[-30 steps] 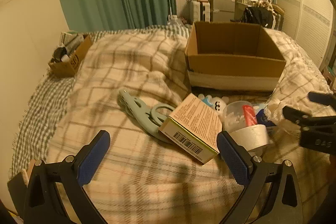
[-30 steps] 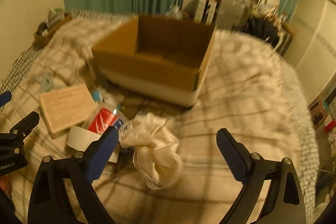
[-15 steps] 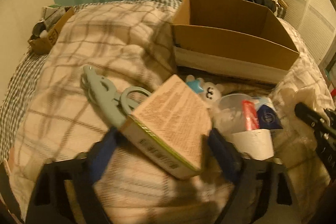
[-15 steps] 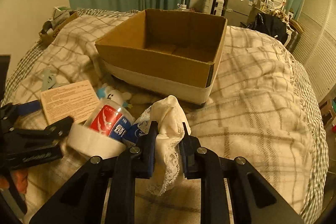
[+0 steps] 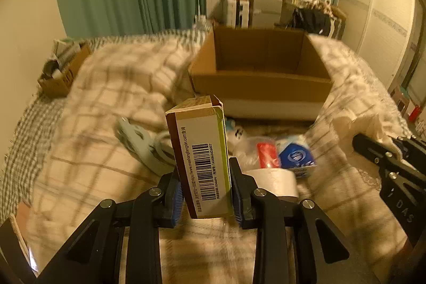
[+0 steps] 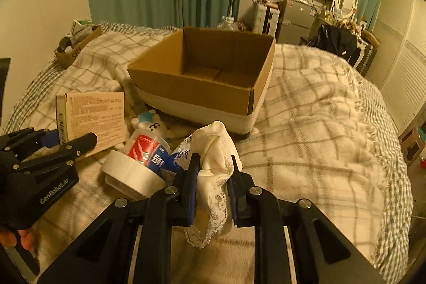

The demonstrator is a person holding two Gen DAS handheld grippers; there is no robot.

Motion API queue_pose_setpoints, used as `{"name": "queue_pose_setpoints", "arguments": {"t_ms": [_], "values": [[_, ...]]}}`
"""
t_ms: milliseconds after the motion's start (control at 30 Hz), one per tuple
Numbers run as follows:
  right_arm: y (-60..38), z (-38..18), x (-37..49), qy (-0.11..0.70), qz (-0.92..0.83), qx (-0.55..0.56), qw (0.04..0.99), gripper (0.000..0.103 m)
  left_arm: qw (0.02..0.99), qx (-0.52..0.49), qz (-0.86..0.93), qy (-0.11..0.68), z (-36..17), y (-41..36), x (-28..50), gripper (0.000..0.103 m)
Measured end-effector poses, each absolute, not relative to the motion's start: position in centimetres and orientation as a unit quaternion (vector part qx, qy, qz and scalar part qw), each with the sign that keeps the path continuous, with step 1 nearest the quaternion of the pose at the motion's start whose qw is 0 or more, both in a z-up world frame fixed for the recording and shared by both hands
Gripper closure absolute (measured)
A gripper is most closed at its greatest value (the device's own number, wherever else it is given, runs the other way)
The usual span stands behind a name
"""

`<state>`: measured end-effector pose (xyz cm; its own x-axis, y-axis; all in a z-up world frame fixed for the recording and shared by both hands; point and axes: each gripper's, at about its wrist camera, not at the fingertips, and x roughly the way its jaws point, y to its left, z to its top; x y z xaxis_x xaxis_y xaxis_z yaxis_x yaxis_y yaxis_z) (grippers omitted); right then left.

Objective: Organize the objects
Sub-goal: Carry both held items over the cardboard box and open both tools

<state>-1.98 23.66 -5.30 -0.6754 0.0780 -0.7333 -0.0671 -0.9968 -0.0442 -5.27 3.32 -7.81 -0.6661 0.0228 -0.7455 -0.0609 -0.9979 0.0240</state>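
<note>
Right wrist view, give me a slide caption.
Right gripper pinching a lace-trimmed cloth before an open cardboard box.

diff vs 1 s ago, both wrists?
Left gripper, open over the flat box before, now has it between the pads, jaws closing, box tipped up on edge. Right gripper went from open to shut on the lace cloth, lifted off the blanket. Cardboard box, scissors and cup stayed put.
</note>
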Motion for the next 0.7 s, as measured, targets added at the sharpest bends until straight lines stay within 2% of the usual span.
{"name": "queue_pose_setpoints", "arguments": {"t_ms": [400,700], "values": [[21.8,3.0,0.9,-0.009,0.942,-0.334,0.013,0.09,0.056,-0.324,0.943,0.044,0.6,3.4,-2.5,0.073],[21.8,10.8,-3.5,-0.03,0.953,-0.302,0.004,0.092,0.105,-0.313,0.944,0.029,6.4,3.5,-7.5,0.073]]}}
